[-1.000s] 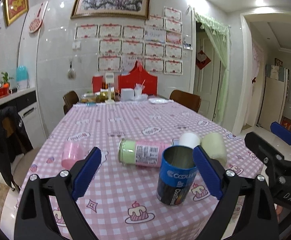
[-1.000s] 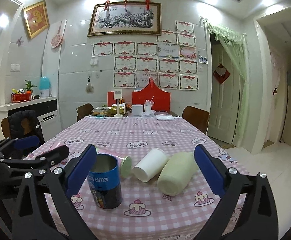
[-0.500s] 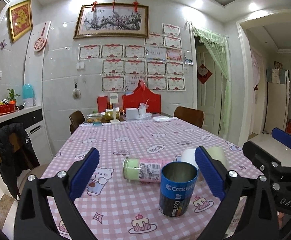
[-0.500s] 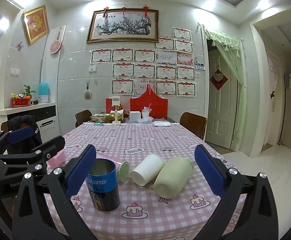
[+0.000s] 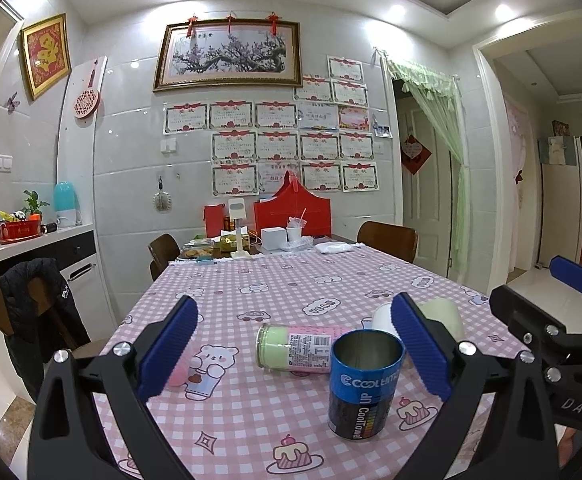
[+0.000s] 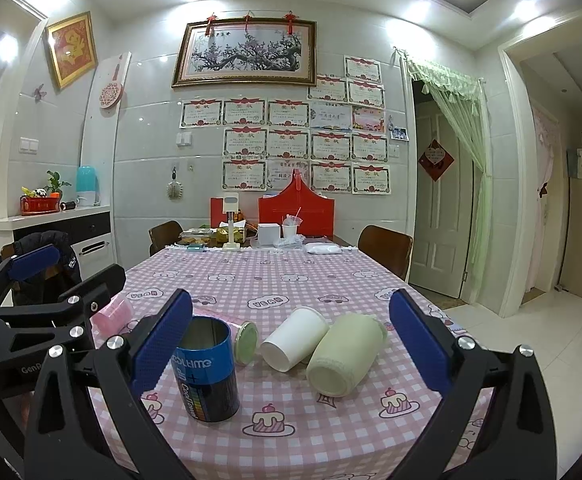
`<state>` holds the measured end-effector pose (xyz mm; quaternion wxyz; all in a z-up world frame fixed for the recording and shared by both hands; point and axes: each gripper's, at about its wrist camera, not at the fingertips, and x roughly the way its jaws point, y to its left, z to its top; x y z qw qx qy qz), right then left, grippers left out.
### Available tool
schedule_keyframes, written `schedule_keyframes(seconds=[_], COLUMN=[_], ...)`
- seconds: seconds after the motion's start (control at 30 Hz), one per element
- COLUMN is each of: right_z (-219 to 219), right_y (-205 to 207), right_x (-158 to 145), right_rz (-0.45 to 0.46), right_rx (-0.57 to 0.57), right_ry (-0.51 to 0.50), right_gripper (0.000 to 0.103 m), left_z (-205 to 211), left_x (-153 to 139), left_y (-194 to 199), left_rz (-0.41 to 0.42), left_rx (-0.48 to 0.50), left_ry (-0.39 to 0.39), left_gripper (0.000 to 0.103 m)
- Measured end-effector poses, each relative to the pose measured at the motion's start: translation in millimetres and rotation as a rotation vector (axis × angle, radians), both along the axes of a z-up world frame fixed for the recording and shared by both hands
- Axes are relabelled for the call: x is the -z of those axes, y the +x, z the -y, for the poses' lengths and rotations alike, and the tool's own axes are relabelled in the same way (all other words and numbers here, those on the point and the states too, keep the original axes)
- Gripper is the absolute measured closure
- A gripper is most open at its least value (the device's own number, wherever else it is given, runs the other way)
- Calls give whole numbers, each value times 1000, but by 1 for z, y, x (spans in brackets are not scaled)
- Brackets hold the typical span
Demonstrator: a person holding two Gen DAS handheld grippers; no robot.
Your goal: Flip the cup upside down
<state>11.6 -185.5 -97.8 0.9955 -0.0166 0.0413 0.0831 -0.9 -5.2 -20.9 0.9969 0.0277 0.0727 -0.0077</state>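
A blue open-topped can-shaped cup (image 5: 365, 388) stands upright near the table's front edge; it also shows in the right wrist view (image 6: 207, 368). Behind it lie a pink-and-green bottle (image 5: 297, 347), a white paper cup (image 6: 294, 344) and a pale green cup (image 6: 345, 354), all on their sides. A pink cup (image 6: 113, 314) lies at the left. My left gripper (image 5: 295, 350) is open and empty, held back from the blue cup. My right gripper (image 6: 291, 344) is open and empty, in front of the white and pale green cups.
The table has a pink checked cloth (image 5: 251, 420). Boxes, a red holder (image 5: 291, 214) and dishes stand at its far end. Chairs (image 5: 387, 238) stand at the sides, one with a black jacket (image 5: 35, 308) at the left. A doorway (image 6: 447, 208) is at the right.
Both grippers have tilted up and drawn back a little, so the cups sit lower in view. The pink cup is now partly hidden behind my left finger. Nothing was taken hold of.
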Motion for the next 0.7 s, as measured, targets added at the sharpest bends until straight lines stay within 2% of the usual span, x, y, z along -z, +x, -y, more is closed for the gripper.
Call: schedule_keyframes(seconds=[0.7], right_z=[1], right_y=[1], right_x=[0], right_rz=[-5], right_rx=[1], right_ry=[0], right_gripper=[8], left_z=[1], left_x=[1], left_y=[0], left_rz=[5], left_rx=[-6], left_ry=[6], left_gripper=[7])
